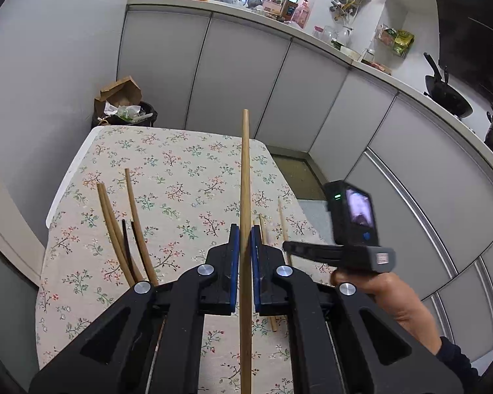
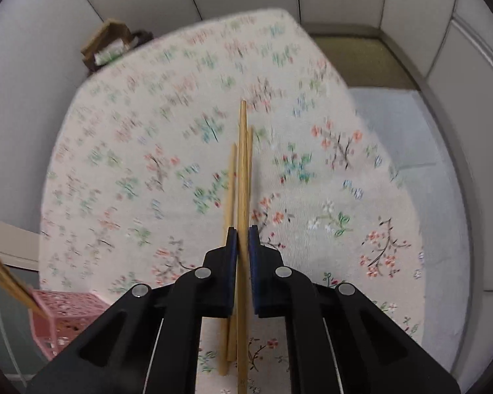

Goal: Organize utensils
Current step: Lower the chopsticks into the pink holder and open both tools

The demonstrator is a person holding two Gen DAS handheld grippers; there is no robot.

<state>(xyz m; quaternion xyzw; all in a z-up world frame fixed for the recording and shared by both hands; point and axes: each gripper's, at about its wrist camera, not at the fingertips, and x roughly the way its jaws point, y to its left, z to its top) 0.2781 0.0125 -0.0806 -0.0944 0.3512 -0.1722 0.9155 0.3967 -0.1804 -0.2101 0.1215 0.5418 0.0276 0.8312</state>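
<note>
Left tongs (image 1: 245,239) clamp one chopstick (image 1: 245,177) pointing 12 o'clock, right tongs (image 2: 243,239) clamp another chopstick (image 2: 243,164) above the floral surface (image 2: 148,180).

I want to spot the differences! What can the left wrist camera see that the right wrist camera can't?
Only the left wrist view shows the kitchen counter, a wok, the person's hand, and chopsticks standing at the left.

Only the right wrist view shows a pink basket.

Both show the flowery tablecloth, the bin, and a shut gripper clamping a chopstick: left gripper, right gripper.
</note>
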